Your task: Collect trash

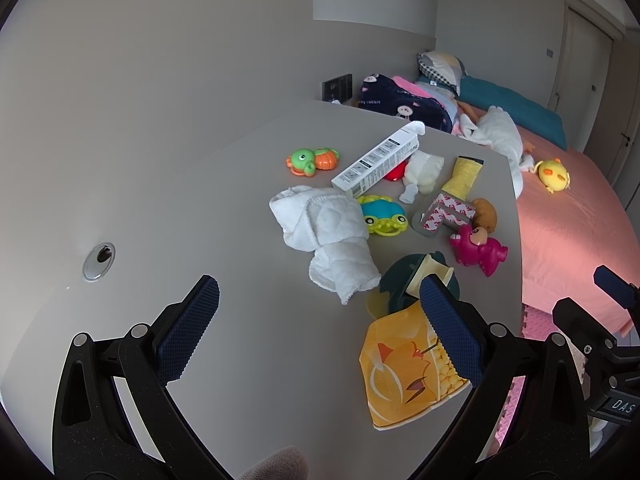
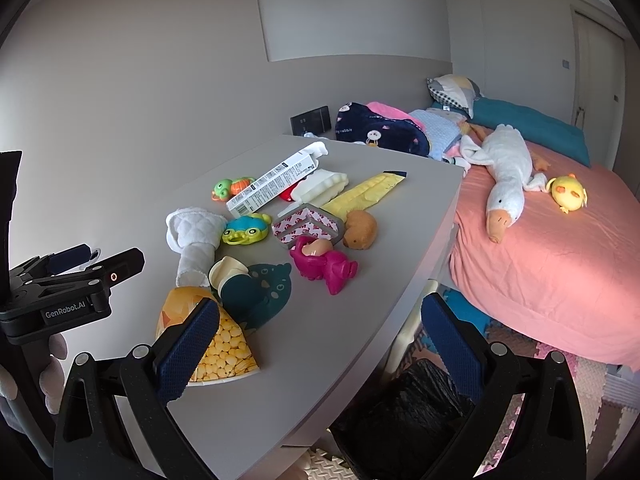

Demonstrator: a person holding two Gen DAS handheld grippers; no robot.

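Observation:
A flattened yellow paper cup [image 1: 400, 368] [image 2: 224, 344] lies at the near edge of the grey table [image 1: 200, 200]. Farther back lie a long white box [image 1: 376, 160] [image 2: 276, 182], a yellow wrapper [image 1: 464, 174] [image 2: 364, 194], a crumpled white packet [image 1: 424, 168] and a strip of red-and-white tape [image 1: 444, 212] [image 2: 308, 224]. My left gripper [image 1: 320, 320] hangs open over bare table, its right finger overlapping the cup's top. My right gripper [image 2: 320, 340] is open too, with its left finger in front of the cup and the table edge between its fingers.
Toys sit among the trash: a pink dinosaur [image 2: 324, 264], a teal bird shape [image 2: 260, 292], a blue car [image 1: 384, 214], a green turtle [image 1: 312, 160]. A white quilted cloth [image 1: 324, 228] lies mid-table. A bin with a black bag [image 2: 404, 412] stands below the table edge. A pink bed [image 2: 560, 260] is to the right.

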